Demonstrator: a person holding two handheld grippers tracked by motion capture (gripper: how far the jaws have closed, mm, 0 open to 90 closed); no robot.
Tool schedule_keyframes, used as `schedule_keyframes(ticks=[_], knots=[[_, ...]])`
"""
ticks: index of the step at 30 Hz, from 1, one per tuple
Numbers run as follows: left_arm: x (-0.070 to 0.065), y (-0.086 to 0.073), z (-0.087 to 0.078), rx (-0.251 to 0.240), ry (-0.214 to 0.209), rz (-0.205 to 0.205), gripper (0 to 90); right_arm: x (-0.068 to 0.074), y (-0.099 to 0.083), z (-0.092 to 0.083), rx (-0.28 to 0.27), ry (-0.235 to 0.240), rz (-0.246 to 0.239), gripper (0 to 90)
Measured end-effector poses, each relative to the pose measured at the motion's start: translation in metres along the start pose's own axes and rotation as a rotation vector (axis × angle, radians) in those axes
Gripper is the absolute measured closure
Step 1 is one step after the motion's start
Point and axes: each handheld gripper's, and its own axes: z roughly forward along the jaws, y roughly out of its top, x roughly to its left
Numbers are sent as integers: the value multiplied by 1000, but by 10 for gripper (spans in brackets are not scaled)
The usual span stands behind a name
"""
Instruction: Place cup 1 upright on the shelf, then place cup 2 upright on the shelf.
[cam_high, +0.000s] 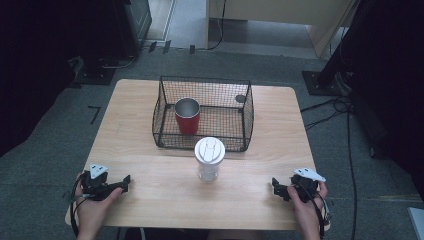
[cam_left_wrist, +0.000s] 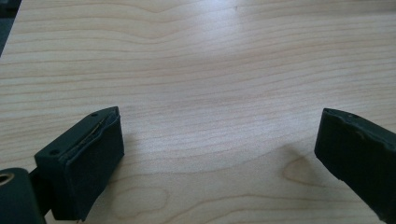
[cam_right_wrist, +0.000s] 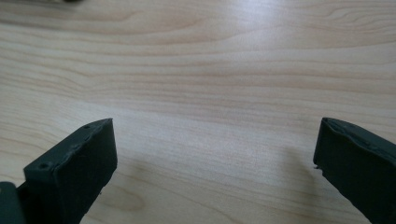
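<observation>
— High view, status? 
— The left gripper (cam_high: 124, 183) and right gripper (cam_high: 276, 186) are being held low at the table's (cam_high: 150, 200) near corners. A lidded clear cup (cam_high: 209, 159) is standing between them, just before the wire basket (cam_high: 165, 135) holding a red cup (cam_high: 187, 116).

— Gripper views? 
— Jaws are being kept spread wide over bare wood in both; nothing is being gripped.

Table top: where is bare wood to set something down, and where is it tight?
Bare wood lies between the left gripper and the lidded clear cup, and between that cup and the right gripper. The table is also free either side of the wire basket. Tight: cup against basket front.
</observation>
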Motion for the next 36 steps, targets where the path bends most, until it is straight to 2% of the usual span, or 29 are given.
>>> schedule_keyframes(ticks=[4, 6, 12, 26, 31, 36], knots=[[-3, 0, 1, 8, 17, 15, 21, 4, 4, -9, -14, 25, 32, 0], [-4, 1, 2, 14, 25, 28, 21, 8, 6, -13, -18, 33, 18, 0], [-4, 1, 2, 15, 24, 29, 21, 25, 10, -25, -25, 86, -35, 0], [-4, 1, 2, 15, 25, 29, 19, 68, 26, -32, -45, 198, -121, 0], [-4, 1, 2, 16, 25, 29, 19, 86, 34, -33, -59, 242, -133, 0], [-5, 2, 3, 23, 32, 28, 0, 104, 40, -31, -50, 289, -180, 0]])
